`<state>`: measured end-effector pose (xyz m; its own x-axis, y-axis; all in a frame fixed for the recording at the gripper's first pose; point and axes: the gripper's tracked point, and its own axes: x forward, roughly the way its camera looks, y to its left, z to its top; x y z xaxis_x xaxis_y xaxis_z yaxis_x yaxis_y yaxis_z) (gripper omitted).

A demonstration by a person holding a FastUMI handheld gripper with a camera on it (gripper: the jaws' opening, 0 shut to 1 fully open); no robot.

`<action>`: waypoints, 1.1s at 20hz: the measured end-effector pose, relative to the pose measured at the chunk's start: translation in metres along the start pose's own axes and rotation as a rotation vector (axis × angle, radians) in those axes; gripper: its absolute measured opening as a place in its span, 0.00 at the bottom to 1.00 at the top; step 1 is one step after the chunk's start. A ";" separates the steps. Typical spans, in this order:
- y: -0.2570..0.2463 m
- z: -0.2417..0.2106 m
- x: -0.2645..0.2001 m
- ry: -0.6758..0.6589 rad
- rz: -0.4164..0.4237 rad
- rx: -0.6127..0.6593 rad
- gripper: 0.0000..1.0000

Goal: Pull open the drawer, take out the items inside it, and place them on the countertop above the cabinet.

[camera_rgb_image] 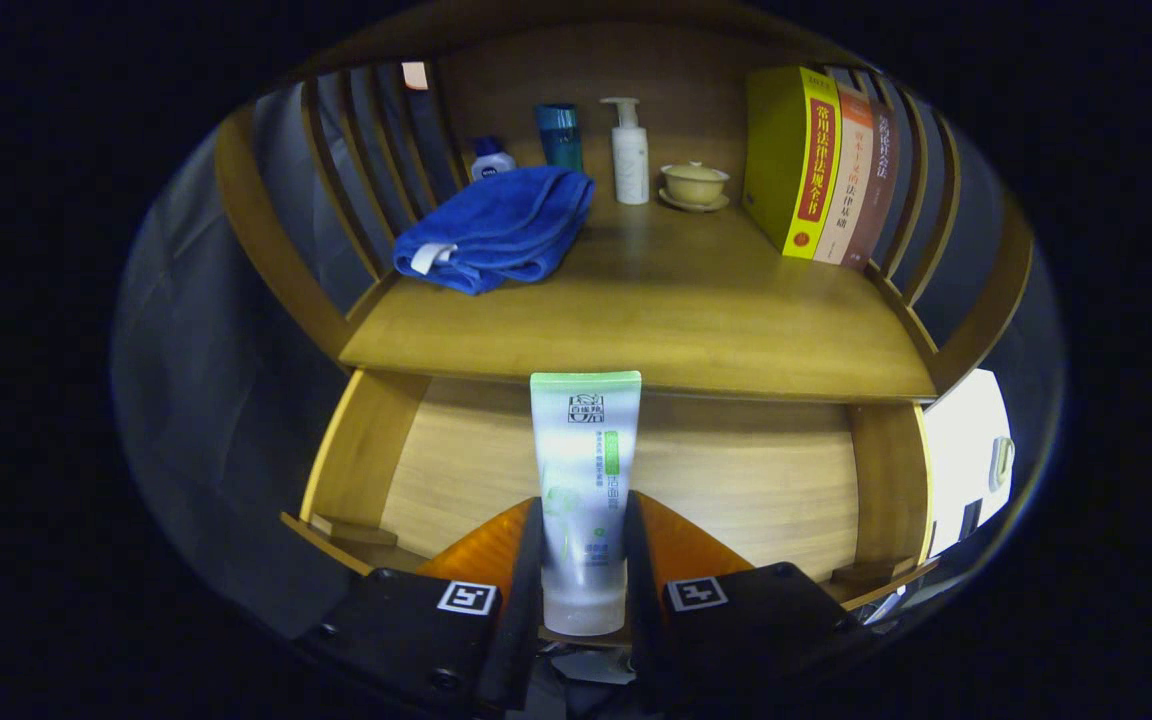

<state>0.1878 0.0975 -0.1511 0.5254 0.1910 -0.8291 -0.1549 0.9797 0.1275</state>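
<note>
- The tool is clamped on an upright tube, both fingers pressing its sides.
- Open drawer lies beneath it.
- On the bench, a blue towel sits at 11 o'clock beyond the tube.

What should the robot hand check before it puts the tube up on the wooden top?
1. Grip: the gripper jaws press both sides of the tube. Ok.
2. Tube upright between the jaws, not tilted. Ok.
3. Drawer open below the tube. Ok.
4. Free spot on the countertop, ahead of the tube, between the blue towel and the books. Ok.
5. Tube high enough to pass the countertop's front edge. Cannot tell.
6. More items left in the drawer. Cannot tell; the gripper hides part of it.
</note>
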 end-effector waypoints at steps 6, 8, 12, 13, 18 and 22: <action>-0.024 0.080 0.019 -0.080 -0.093 0.049 0.48; -0.029 0.099 0.033 -0.092 -0.118 0.048 0.48; -0.044 0.124 0.062 -0.089 -0.173 0.034 0.48; -0.046 0.125 0.070 -0.075 -0.182 0.034 0.48; -0.057 0.117 0.104 0.001 -0.200 0.069 0.48; -0.065 0.110 0.121 0.027 -0.205 0.098 0.48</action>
<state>0.3536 0.0637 -0.2004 0.5143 -0.0130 -0.8575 0.0356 0.9993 0.0061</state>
